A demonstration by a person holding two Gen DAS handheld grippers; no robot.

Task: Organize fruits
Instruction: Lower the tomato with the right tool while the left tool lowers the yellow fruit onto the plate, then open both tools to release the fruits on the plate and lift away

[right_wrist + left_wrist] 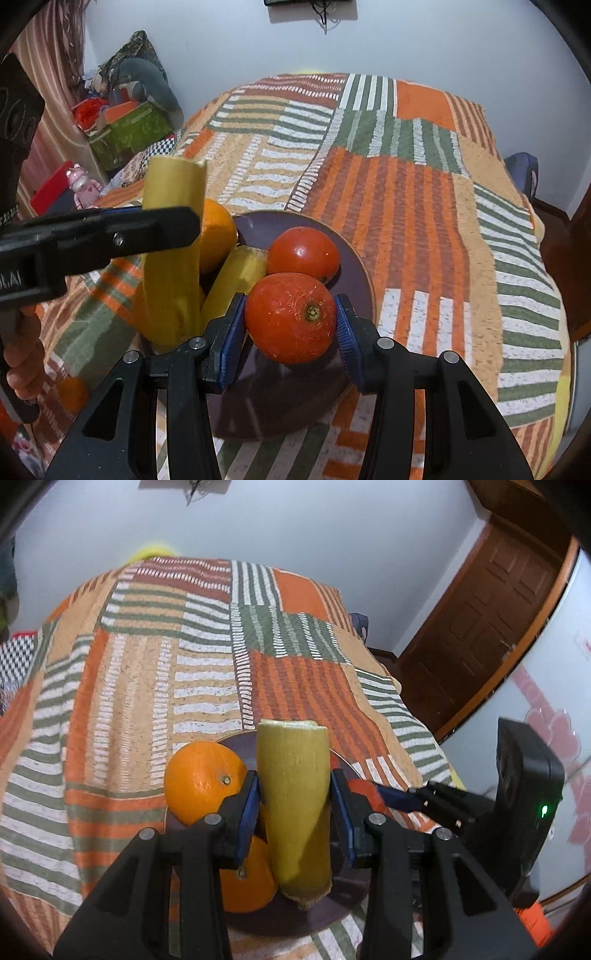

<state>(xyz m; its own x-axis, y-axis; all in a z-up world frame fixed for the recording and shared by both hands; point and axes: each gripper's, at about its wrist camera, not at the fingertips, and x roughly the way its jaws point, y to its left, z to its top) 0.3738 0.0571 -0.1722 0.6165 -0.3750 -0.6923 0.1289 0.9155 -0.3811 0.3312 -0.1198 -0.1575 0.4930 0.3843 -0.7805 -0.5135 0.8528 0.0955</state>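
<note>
Clamped in left gripper [295, 805]: banana piece [295, 794], upright over dark plate [354, 258]. Squeezed in right gripper [291, 325]: tomato [290, 317]. Beneath, striped patchwork cloth [406, 166]; behind, pale wall [314, 524], brown door [487, 616].

Both grippers busy, each one clamping something

The left gripper [294, 805] is pinching its blue pads [248, 812] in from both sides, reaching forward and tilted down a bit. The right gripper [290, 323] is doing the same just to its right, pads [232, 332] pressing both sides. A hand [22, 354] is gripping the left gripper's handle at the near left.
</note>
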